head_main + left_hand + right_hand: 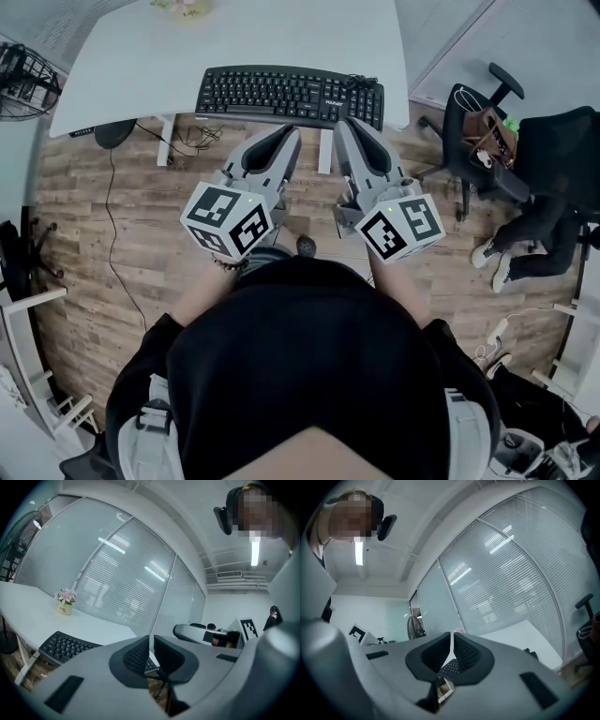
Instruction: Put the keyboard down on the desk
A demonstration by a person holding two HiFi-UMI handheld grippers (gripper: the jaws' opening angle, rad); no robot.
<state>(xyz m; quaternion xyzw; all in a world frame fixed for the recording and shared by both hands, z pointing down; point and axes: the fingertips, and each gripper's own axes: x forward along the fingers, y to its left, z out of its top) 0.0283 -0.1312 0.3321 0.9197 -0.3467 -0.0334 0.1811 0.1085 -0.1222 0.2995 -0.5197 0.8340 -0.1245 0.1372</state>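
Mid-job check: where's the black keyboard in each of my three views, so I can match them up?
Head view: keyboard top centre, at the desk's near edge.
Left gripper view: keyboard lower left.
Right gripper view: keyboard low centre, with only a small patch of keys showing.
Shared landmark: the white desk under it.

One black plastic keyboard point(289, 96). One white bench point(122, 56) with a curved front edge. Two grey hand-held grippers, the left gripper point(286, 131) and the right gripper point(349, 124), each with two dark ribbed fingers point(136, 656). One small pot of pink flowers point(66, 603). One black wire floor fan point(23, 80). One black office chair point(461, 103).
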